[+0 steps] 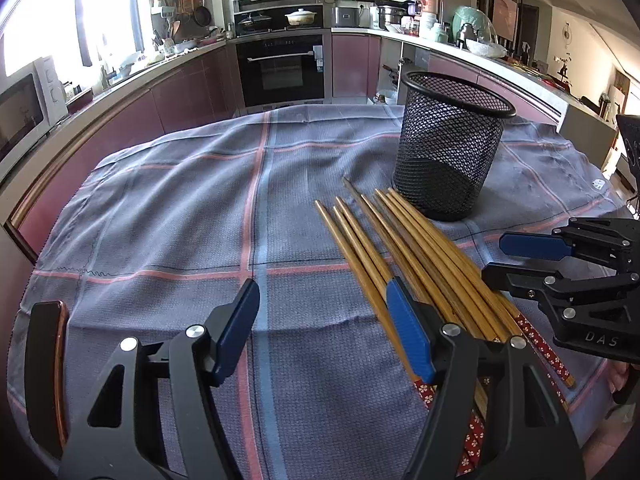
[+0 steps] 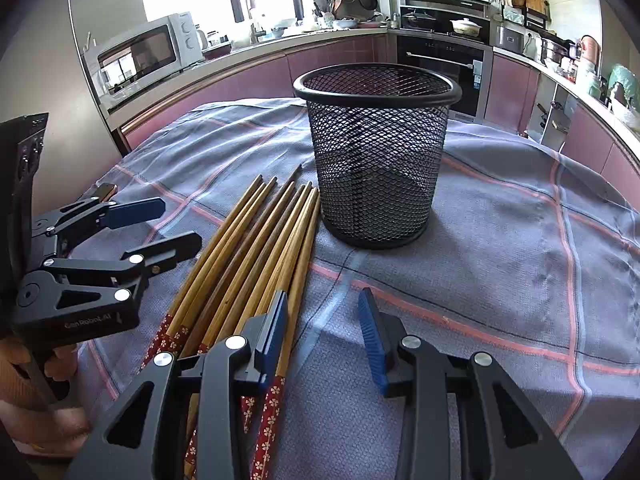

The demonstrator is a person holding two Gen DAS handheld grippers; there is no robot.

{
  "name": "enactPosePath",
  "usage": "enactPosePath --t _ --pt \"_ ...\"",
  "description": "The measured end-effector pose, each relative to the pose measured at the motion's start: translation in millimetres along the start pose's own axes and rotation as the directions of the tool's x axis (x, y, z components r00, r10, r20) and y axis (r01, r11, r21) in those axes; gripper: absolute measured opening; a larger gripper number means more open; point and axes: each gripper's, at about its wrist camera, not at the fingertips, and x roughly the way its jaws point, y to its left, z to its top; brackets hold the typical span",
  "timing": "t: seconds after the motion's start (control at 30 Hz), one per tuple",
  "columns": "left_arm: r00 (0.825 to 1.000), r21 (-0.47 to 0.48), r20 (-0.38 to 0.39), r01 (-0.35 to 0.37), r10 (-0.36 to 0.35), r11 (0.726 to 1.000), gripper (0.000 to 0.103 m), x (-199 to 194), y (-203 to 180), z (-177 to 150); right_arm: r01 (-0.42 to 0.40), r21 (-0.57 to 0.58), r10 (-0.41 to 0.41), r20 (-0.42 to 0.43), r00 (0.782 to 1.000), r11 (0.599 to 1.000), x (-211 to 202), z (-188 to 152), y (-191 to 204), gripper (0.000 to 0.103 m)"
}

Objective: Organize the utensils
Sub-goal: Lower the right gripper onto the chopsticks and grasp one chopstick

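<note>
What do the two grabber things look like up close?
Both the left gripper and right gripper are black plastic with silver round bolts. Their fingers wear flat blue ribbed pads. White lettering is printed on each body.

Checked cloth (image 1: 168, 208), microwave (image 2: 148, 50), oven (image 1: 280, 66)

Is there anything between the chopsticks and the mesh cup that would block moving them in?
Nothing visible. The chopsticks lie on the cloth with their tips right beside the mesh cup, which stands upright, open-topped and looks empty. Both grippers are open beside the chopsticks.
</note>
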Motion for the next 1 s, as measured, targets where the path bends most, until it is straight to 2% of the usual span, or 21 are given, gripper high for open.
enactPosePath --t 0.1,0.33,0.4,0.47,0.63,0.7,0.77,0.8,1.0 --pt "0.999 -0.006 -0.032 0.013 -0.013 1.0 0.065 9 3 0 0.0 -0.013 -0.001 -0.023 1.0 1.0 6 2 3 0.029" --pt "0.994 0.004 -0.072 0.081 -0.08 0.997 0.062 15 5 7 0.017 -0.038 -0.018 -0.036 0.999 0.999 14 10 8 0.026" --pt "0.995 0.011 -0.075 0.067 -0.066 0.998 0.062 17 5 9 0.022 -0.046 -0.023 -0.038 0.999 0.999 16 13 10 0.026" --pt "0.993 0.01 -0.1 0.062 -0.061 0.998 0.054 24 5 12 0.024 -0.05 -0.026 -0.041 0.999 0.998 18 15 10 0.026" --pt "0.992 0.028 -0.108 0.067 -0.064 0.997 0.048 24 6 14 0.015 -0.052 -0.017 -0.043 0.999 0.999 18 15 7 0.025" --pt "0.991 0.028 -0.112 0.071 -0.068 0.997 0.044 25 6 16 0.012 -0.051 -0.015 -0.043 0.999 0.999 18 16 6 0.017" --pt "0.991 0.011 -0.114 0.075 -0.074 0.997 0.027 23 8 16 -0.003 -0.043 0.001 -0.047 0.999 0.999 20 18 5 0.007" --pt "0.99 -0.008 -0.117 0.082 -0.082 0.997 0.023 23 10 17 -0.01 -0.04 0.008 -0.049 0.999 0.999 20 18 6 0.006" --pt "0.989 -0.09 -0.112 0.088 -0.098 0.992 0.009 19 19 14 -0.027 -0.021 0.026 -0.039 0.999 0.999 14 17 4 0.005"
